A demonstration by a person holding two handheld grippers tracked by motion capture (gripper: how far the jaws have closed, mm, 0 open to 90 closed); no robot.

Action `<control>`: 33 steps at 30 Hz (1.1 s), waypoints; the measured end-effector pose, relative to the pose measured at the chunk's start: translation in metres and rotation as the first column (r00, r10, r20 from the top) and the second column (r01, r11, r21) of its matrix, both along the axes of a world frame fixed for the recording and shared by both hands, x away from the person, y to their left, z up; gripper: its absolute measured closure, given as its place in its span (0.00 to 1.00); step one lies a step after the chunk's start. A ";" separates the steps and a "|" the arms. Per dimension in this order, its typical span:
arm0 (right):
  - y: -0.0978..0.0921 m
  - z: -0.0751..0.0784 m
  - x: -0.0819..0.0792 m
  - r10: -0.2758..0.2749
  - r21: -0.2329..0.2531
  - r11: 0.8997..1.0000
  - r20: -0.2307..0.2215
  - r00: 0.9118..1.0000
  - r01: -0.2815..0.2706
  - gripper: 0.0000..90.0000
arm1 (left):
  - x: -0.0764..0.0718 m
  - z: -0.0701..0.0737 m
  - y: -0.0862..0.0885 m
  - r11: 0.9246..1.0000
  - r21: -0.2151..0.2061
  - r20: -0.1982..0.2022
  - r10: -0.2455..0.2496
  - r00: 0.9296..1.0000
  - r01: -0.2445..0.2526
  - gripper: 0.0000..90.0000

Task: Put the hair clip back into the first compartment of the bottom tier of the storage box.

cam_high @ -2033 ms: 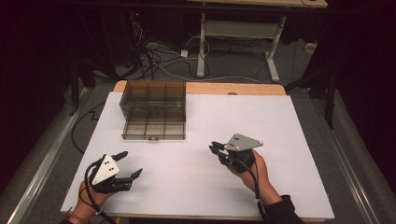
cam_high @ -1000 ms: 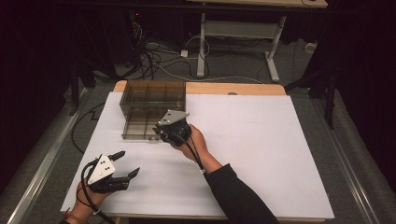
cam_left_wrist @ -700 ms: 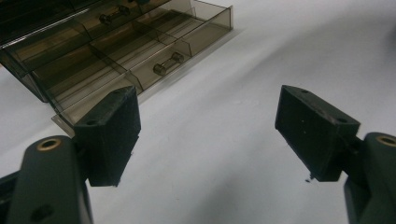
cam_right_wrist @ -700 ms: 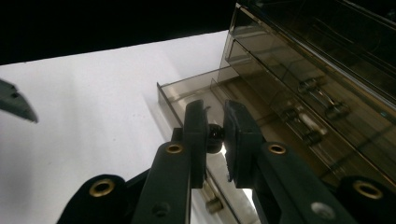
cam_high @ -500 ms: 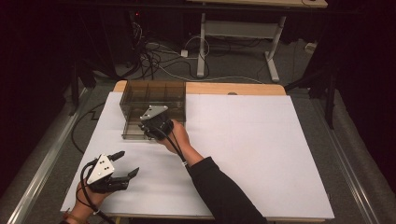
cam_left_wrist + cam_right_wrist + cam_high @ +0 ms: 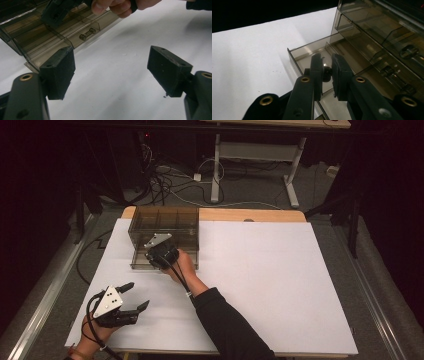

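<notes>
Right gripper (image 6: 327, 72) jaws clamp the knob (image 6: 326, 71) of a drawer (image 6: 312, 53) pulled out of the organizer (image 6: 165, 236). Left gripper (image 6: 134, 296) jaws wide, holding nothing, above the worktop (image 6: 280, 285).

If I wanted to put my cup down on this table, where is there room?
The whole right half of the white table is bare, from the forearm out to its right edge. The left is crowded: the drawer box, the right gripper at it, the left gripper near the front corner.

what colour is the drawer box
Smoky brown see-through plastic; the drawer box shows best in the right gripper view.
</notes>
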State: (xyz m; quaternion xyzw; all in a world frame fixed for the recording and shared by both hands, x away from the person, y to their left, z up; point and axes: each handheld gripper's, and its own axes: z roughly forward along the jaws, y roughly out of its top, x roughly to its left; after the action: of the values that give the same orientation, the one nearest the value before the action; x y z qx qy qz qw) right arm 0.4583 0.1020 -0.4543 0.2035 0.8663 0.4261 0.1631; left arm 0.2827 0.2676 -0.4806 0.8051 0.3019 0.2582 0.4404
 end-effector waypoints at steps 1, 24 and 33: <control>0.002 -0.002 0.000 -0.005 0.001 1.000 -0.005 1.000 0.005 0.89 | 0.000 0.000 0.000 1.000 -0.001 0.000 0.000 1.000 0.000 0.24; -0.011 0.002 -0.005 -0.036 0.036 0.999 0.001 0.999 0.036 0.82 | 0.001 -0.002 -0.002 1.000 0.009 -0.007 -0.009 1.000 0.010 0.24; -0.034 0.009 -0.010 -0.061 0.062 0.996 0.023 0.998 0.060 0.81 | 0.001 -0.002 -0.003 1.000 0.014 -0.008 -0.008 1.000 0.008 0.24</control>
State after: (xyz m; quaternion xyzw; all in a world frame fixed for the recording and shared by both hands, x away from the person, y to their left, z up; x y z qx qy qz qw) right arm 0.4481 0.0678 -0.4452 0.2290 0.8442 0.4497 0.1805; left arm 0.2835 0.2648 -0.4826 0.8104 0.2988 0.2553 0.4345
